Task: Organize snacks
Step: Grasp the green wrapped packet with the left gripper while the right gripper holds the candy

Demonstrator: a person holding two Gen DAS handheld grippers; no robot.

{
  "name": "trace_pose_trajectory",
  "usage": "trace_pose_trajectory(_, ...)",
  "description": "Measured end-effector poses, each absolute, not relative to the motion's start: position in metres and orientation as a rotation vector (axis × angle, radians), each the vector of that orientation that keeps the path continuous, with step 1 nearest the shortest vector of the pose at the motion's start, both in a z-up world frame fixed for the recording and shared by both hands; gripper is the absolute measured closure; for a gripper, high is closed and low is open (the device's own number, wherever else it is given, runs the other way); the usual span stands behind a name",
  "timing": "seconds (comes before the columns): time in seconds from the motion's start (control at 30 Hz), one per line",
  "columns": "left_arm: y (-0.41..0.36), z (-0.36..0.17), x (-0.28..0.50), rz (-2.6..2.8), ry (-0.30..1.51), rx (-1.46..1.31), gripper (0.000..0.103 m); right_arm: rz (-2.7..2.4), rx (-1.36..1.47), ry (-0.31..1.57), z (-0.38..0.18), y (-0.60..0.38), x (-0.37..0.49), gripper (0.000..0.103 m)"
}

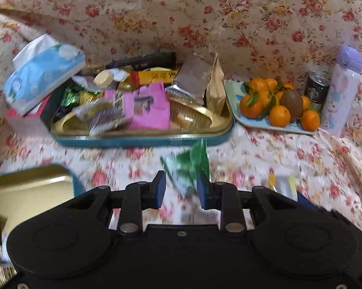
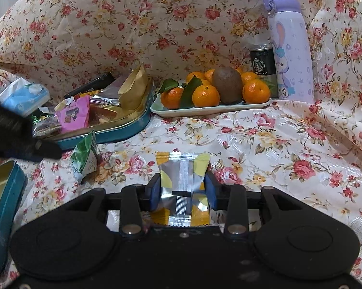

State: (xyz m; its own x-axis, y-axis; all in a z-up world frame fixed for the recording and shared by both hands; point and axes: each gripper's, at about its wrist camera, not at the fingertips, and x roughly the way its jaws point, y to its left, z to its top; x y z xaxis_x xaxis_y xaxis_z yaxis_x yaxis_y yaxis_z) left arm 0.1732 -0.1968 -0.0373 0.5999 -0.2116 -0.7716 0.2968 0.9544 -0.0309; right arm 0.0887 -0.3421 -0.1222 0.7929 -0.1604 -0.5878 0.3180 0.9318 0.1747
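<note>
Snacks filled the gold-lined blue tin in the middle of the left wrist view: a pink packet, a brown paper bag standing at the tin's right end, foil-wrapped pieces and dark bars heaped together. A blue tissue pack leaned at the tin's upper left. In the lower centre of that view the left gripper had its blue pads closed part-way on a small green-and-white packet, which was blurred and stuck up above the fingertips. The tin's lid lay at lower left, gold side up.

In the right wrist view the right gripper pinched a silver and yellow packet between narrowly set pads, low in the centre of the frame, over the floral cloth. A plate of mandarins and a kiwi sat right of the tin, with a dark can and a lilac flask behind it at upper right.
</note>
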Motion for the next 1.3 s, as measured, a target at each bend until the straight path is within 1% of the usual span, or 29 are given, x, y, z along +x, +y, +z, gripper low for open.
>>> trace_pose_trajectory(0.27,-0.206,-0.055,0.204,-0.285,0.950,0.119,0.066,-0.265,0.275,0.601,-0.123,-0.340,0.089,0.064)
trace_pose_trajectory(0.37,-0.209,-0.062,0.210,-0.296,0.966,0.116,0.060,-0.266,0.276,0.600,-0.123,-0.340,0.089,0.064)
trace_pose_trajectory(0.43,-0.213,-0.064,0.211,-0.295,0.962,0.129,0.058,-0.266,0.275,0.600,-0.123,-0.341,0.089,0.064)
trace_pose_trajectory(0.47,-0.215,-0.065,0.211,-0.298,0.955,0.142,0.055,-0.265,0.276,0.599,-0.123,-0.341,0.089,0.064)
trace_pose_trajectory(0.63,-0.221,-0.069,0.211,-0.313,0.948,0.170,0.051,-0.267,0.285,0.595,-0.123,-0.341,0.088,0.064)
trace_pose_trajectory(0.67,-0.222,-0.070,0.212,-0.308,0.955,0.168,0.048,-0.267,0.285,0.595,-0.123,-0.340,0.087,0.064)
trace_pose_trajectory(0.77,-0.221,-0.081,0.219,-0.337,1.030,0.129,0.046,-0.267,0.285,0.594,-0.123,-0.340,0.087,0.064)
trace_pose_trajectory(1.13,-0.227,-0.077,0.220,-0.325,0.988,0.138,0.047,-0.268,0.284,0.593,-0.123,-0.340,0.087,0.064)
trace_pose_trajectory(1.23,-0.226,-0.077,0.220,-0.345,0.993,0.137,0.056,-0.268,0.284,0.593,-0.123,-0.340,0.087,0.064)
trace_pose_trajectory(1.3,-0.227,-0.075,0.217,-0.347,0.985,0.142,0.057,-0.268,0.284,0.593,-0.123,-0.340,0.087,0.064)
